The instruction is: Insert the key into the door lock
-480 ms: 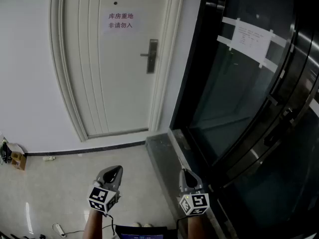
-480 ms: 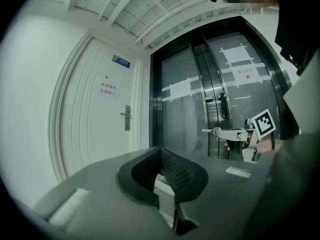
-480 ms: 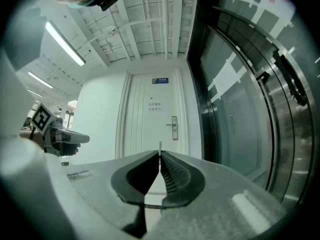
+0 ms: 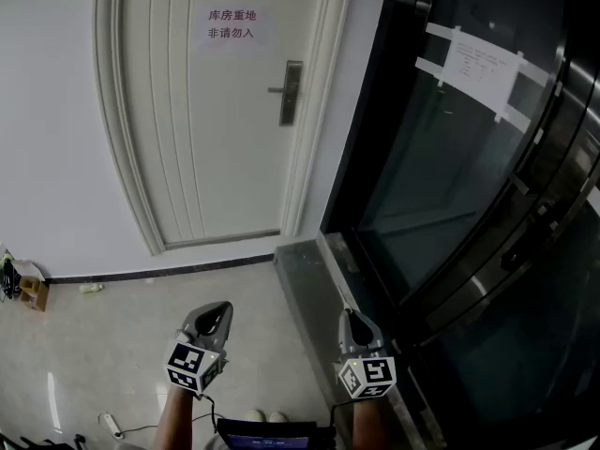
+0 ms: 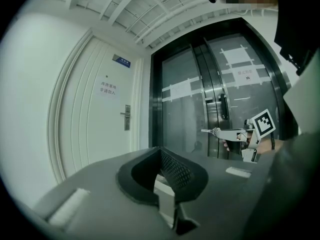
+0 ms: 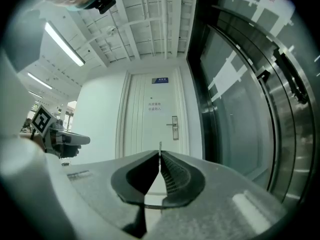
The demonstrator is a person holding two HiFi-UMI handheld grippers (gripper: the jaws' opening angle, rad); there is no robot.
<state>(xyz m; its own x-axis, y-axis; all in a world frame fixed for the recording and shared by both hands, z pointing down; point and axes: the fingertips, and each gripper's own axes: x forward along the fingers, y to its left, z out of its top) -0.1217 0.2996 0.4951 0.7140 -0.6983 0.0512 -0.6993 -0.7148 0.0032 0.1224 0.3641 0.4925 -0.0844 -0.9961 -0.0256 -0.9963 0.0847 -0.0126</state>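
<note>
White wall fills the far side of the hallway, around a white panelled door (image 4: 225,129) with a paper sign (image 4: 231,25) of dark characters near its top. Dark glass doors (image 4: 441,186) stand to the right, with a sheet of paper (image 4: 481,67) taped on them. Pale tiled floor (image 4: 103,326) runs up to the door.

On the door's right edge sits the door lock (image 4: 292,92), a tall, narrow metal plate of dull grey. A short lever handle (image 4: 277,90) sticks out to the left from its upper half. The keyhole itself is too small to make out.

The right gripper (image 6: 160,155) has its jaws pressed together on the key (image 6: 160,146). From that gripper's own view the key is a thin, pale sliver of metal, seen edge-on, poking out just past the jaw tips. It lines up roughly below the lock plate far behind it. From the left gripper view the same key shows as a slim silvery blade that points level toward the door, well apart from it.

The left gripper (image 5: 160,150) hangs beside the right one, jaws closed with nothing between them. Both grippers are low in the head view, far from the door.
</note>
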